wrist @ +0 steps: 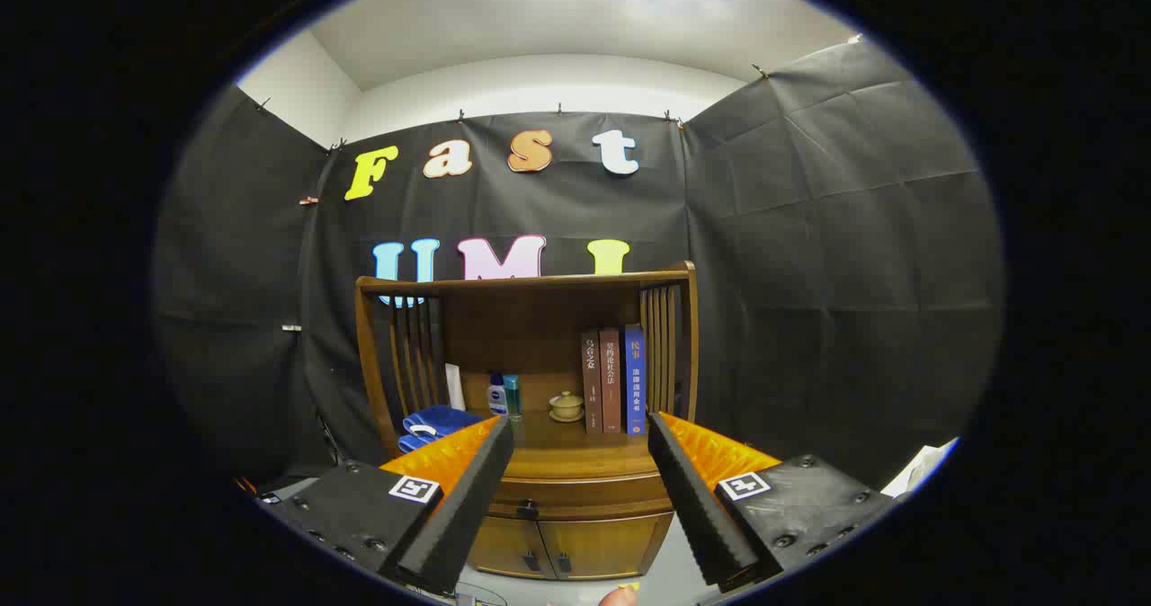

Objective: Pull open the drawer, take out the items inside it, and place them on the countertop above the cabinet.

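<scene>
Hand-held gripper [580,435] with fingers spread wide and holding nothing, wooden cabinet [539,462] well beyond them, its drawer [584,496] closed between the fingers, books [613,379], small cup [566,405], bottles [504,395] and blue cloth [436,424] on the table [575,453] above

The wooden cabinet's surface [575,449] carries three upright books [613,379], a small lidded cup [566,405], two bottles [504,395] and a folded blue cloth [436,426].

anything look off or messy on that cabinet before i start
Nothing stands out. The drawer is shut and level, the three books stand upright, and the bottles, cup and folded blue cloth sit tidily on the countertop. The gripper is open, well short of the cabinet.
</scene>
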`<act>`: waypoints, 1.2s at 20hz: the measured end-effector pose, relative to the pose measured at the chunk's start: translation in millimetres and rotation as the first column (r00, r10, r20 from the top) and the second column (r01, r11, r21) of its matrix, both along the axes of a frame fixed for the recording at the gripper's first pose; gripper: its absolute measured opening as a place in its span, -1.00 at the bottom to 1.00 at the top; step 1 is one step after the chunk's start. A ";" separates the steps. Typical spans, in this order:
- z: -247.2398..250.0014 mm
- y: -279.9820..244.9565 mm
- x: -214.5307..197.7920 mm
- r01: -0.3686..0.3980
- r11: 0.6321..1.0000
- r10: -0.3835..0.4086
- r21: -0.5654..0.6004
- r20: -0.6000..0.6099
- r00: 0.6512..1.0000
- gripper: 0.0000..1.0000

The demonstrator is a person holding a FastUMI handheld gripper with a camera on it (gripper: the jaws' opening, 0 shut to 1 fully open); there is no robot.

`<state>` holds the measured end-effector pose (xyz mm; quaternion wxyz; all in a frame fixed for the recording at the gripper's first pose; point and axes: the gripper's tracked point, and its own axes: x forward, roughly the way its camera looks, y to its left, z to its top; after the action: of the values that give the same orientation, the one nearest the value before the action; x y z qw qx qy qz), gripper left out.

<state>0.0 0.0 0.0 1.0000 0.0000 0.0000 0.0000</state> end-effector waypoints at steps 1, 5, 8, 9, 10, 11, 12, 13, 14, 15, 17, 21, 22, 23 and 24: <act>0.4 0.3 -0.2 -0.001 1.000 0.001 -0.001 0.001 1.000 0.94; 0.5 0.9 0.1 -0.010 1.000 0.010 -0.008 0.003 1.000 0.94; -0.3 1.6 0.5 -0.016 1.000 0.016 -0.009 0.001 1.000 0.94; -0.9 1.6 0.8 -0.017 1.000 0.017 -0.010 -0.002 1.000 0.94; -1.4 1.3 1.2 -0.017 1.000 0.017 -0.010 -0.003 1.000 0.94; -1.1 0.5 1.3 -0.014 1.000 0.014 -0.009 -0.002 1.000 0.94; -0.2 1.4 0.9 -0.016 1.000 0.016 -0.008 -0.001 1.000 0.94; 0.3 2.3 0.5 -0.019 1.000 0.019 -0.010 -0.001 1.000 0.94; -0.2 2.4 0.9 -0.022 1.000 0.022 -0.013 -0.002 1.000 0.94; 0.3 2.8 1.1 -0.024 1.000 0.024 -0.015 -0.001 1.000 0.94; 2.1 2.5 1.2 -0.028 1.000 0.028 -0.006 0.003 1.000 0.93; 0.6 8.1 5.8 -0.034 0.999 0.033 0.027 0.016 0.999 0.94; -0.6 12.2 10.3 -0.035 0.999 0.034 0.030 0.019 0.999 0.94; -3.6 17.3 17.5 -0.031 0.999 0.030 0.034 0.023 0.999 0.94; -7.2 21.1 24.1 -0.027 0.999 0.026 0.034 0.029 0.999 0.94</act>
<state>24.1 21.1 -7.2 0.9997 0.0172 -0.0145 0.0130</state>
